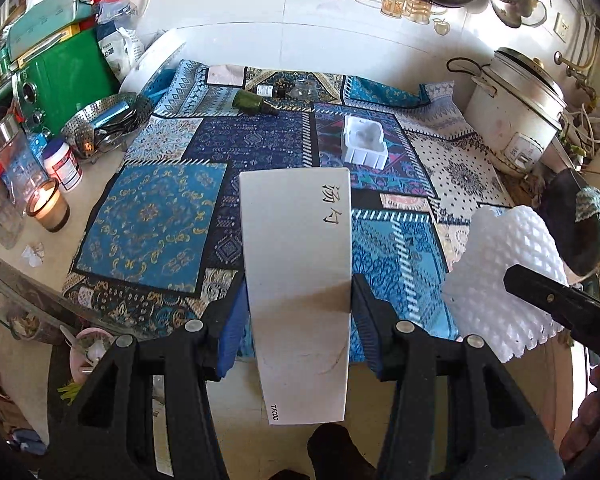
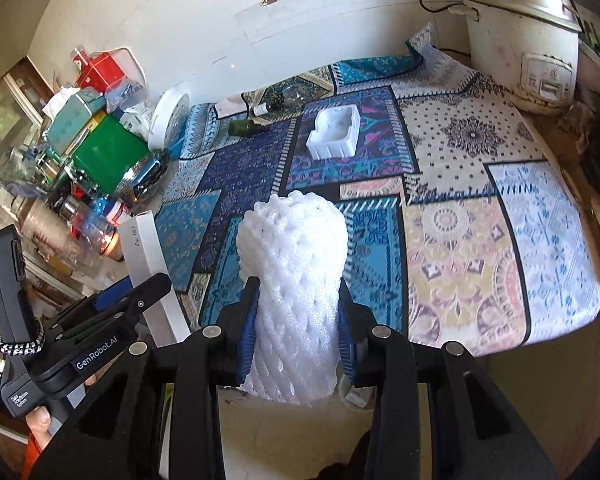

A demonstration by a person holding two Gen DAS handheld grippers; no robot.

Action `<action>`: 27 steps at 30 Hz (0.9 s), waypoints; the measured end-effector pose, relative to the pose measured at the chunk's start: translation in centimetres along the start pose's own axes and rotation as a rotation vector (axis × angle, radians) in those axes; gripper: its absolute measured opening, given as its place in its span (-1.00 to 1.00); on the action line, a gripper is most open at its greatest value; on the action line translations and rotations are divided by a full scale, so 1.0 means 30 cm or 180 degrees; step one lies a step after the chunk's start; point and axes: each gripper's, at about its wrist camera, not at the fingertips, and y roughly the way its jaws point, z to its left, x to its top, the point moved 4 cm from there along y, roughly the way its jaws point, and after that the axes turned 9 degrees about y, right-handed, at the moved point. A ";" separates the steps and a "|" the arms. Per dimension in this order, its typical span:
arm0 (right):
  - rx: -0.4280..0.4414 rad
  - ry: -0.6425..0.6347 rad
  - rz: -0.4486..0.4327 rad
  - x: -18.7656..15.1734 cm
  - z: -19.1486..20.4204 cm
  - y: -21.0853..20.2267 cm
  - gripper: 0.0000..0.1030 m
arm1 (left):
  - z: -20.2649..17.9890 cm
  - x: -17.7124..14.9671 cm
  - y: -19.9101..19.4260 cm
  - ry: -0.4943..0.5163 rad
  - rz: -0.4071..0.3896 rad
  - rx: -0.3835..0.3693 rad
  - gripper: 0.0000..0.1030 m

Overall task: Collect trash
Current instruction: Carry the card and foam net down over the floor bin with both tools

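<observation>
L gripper (image 1: 298, 316) clamps white box (image 1: 296, 264), R gripper (image 2: 298, 320) clamps foam net (image 2: 296, 280); candle (image 1: 48, 204) only L view.

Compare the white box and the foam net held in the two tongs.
The white box is flat-sided, smooth and printed with characters; the foam net is a rounded, bumpy mesh sleeve with no print. The left tongs grip the box; the right tongs grip the net. Both are white and held above the table.
</observation>
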 end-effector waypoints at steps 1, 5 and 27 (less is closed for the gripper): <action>-0.0016 0.0026 0.0003 -0.039 0.005 -0.002 -0.39 | 0.007 -0.035 -0.012 0.0018 0.0012 -0.0012 -0.04; -0.0012 0.0176 0.0101 -0.181 0.007 0.012 -0.39 | 0.020 -0.166 -0.022 0.0147 0.0147 -0.0011 -0.04; -0.0436 0.0528 0.0856 -0.643 -0.508 0.422 -0.38 | -0.173 -0.757 0.529 0.0171 0.0962 -0.0176 -0.04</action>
